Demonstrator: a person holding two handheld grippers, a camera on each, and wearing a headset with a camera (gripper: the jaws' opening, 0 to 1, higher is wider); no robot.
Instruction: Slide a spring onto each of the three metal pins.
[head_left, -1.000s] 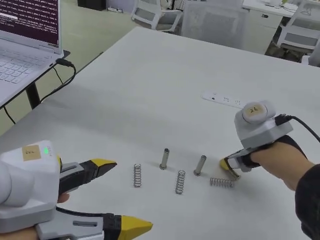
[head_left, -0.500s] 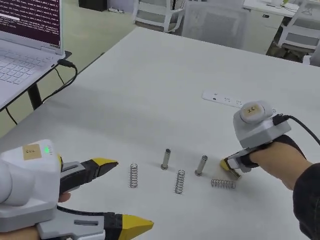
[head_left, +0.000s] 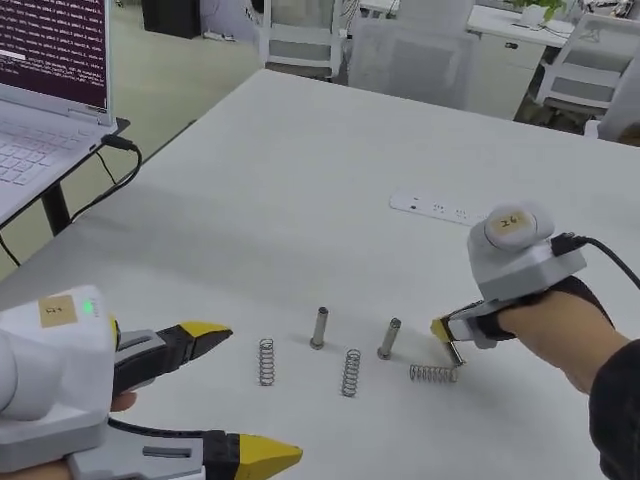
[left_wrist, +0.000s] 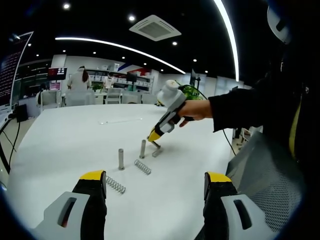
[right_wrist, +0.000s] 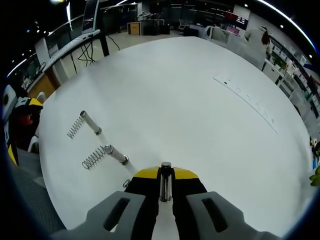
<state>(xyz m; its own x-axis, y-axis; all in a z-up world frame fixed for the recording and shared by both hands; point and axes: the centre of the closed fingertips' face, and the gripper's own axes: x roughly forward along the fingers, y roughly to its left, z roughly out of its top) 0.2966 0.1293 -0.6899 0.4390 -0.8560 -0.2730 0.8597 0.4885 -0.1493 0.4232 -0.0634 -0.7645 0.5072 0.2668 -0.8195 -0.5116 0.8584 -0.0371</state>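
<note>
A pin (right_wrist: 165, 186) is clamped in the right gripper (head_left: 446, 333), a spring (head_left: 432, 374) at its 7 o'clock; the left gripper (left_wrist: 155, 176) is spread.

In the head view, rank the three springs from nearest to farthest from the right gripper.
1. The lying spring, just below the right gripper, which holds a pin.
2. The middle spring, farther left.
3. The left spring, farthest left.

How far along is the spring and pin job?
Done: nothing; left spring, middle spring and right spring lie loose on the table. In hand: right gripper shut on one pin; left gripper open. To do: all three springs, with two upright pins bare.
</note>
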